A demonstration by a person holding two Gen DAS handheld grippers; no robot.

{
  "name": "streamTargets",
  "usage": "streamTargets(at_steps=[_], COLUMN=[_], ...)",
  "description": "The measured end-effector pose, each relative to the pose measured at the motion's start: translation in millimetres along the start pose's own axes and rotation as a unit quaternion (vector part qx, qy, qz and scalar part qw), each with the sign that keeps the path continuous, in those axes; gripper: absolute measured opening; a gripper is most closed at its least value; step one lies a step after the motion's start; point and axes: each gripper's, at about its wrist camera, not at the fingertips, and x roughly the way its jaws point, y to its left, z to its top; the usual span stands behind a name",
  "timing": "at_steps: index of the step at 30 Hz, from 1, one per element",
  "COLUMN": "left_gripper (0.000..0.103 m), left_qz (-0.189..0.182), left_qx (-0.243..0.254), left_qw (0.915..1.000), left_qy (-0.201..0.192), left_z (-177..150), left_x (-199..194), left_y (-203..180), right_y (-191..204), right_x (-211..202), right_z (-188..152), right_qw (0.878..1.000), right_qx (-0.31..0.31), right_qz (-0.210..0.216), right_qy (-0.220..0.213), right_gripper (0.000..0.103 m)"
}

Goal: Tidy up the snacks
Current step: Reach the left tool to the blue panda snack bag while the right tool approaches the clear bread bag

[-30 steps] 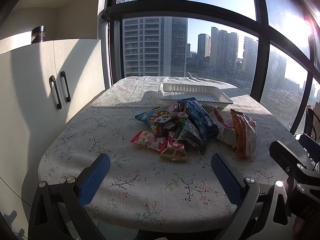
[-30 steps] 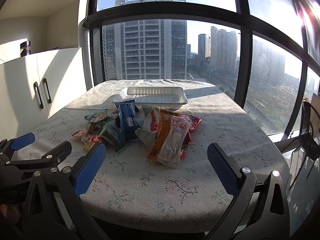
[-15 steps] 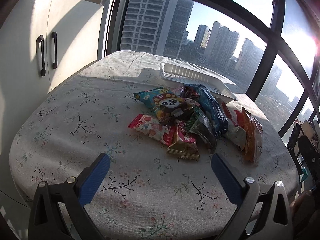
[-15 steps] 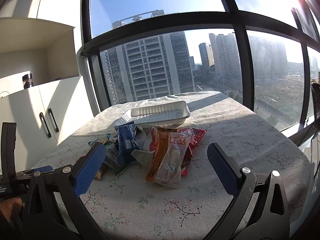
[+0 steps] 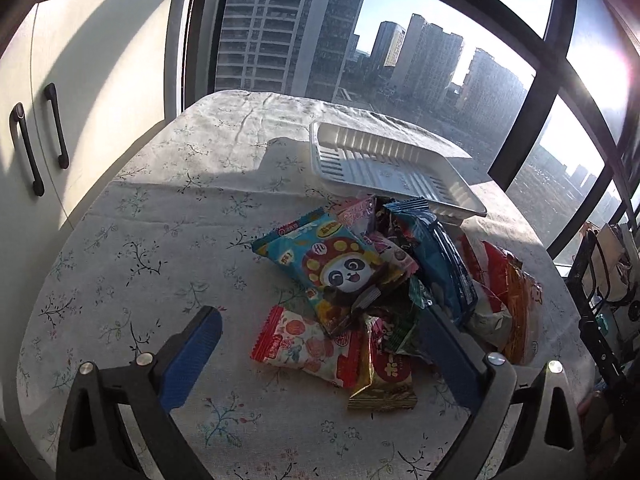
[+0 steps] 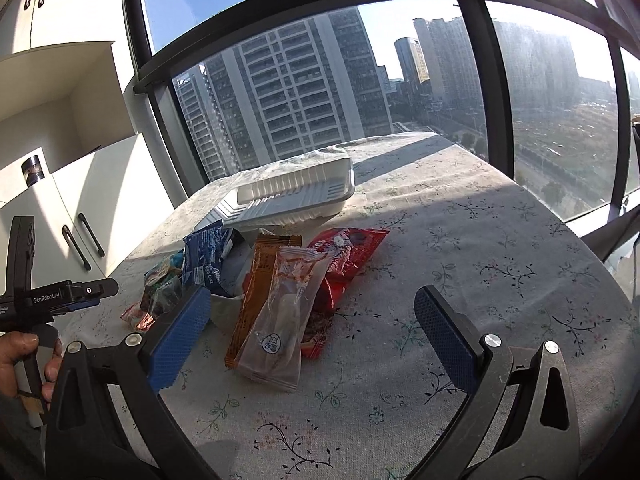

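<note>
A pile of snack packets lies mid-table: a panda packet (image 5: pixel 336 268), a red-and-white fruit packet (image 5: pixel 304 346), a gold packet (image 5: pixel 384 380), a blue packet (image 5: pixel 436 264), and, in the right wrist view, an orange packet (image 6: pixel 256 292), a clear packet (image 6: pixel 280 320) and a red packet (image 6: pixel 344 260). A white ribbed tray (image 5: pixel 384 168) stands behind the pile; it also shows in the right wrist view (image 6: pixel 296 196). My left gripper (image 5: pixel 316 356) is open, low over the pile's near edge. My right gripper (image 6: pixel 312 320) is open, just before the clear packet.
The round table (image 5: pixel 160 208) has a floral cloth. White cabinets (image 5: pixel 48 112) stand at the left. Large windows (image 6: pixel 320 80) run behind the table. The left gripper's handle and the hand holding it (image 6: pixel 24 320) show at the right wrist view's left edge.
Both grippers have moved forward and down toward the snack pile, which looks larger. Both stay open. No packet has moved.
</note>
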Motion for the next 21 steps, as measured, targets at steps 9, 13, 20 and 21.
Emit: streamTargets(at_steps=[9,13,20,21], left_gripper=[0.090,0.090,0.081,0.079], left_qz=[0.048,0.056,0.065,0.069], left_qx=[0.007,-0.008,0.023,0.028], left_qw=[0.9959,0.9949,0.9928,0.9918], left_qy=[0.077,0.084,0.098,0.104], left_z=[33.1,40.7,43.3,42.7], left_x=[67.9,77.8,84.0,84.3], left_y=[-19.2,-13.7,-14.7,-12.7], right_y=[-33.3,-40.3,-38.4,-38.6], right_x=[31.2,35.6,42.4,43.2], right_z=[14.1,13.9,9.5,9.2], right_qw=[0.998,0.996,0.994,0.994], right_qx=[0.050,0.063,0.072,0.073], right_qz=[0.018,0.029,0.046,0.047], right_qy=[0.042,0.049,0.067,0.069], right_gripper=[0.103,0.103,0.103,0.103])
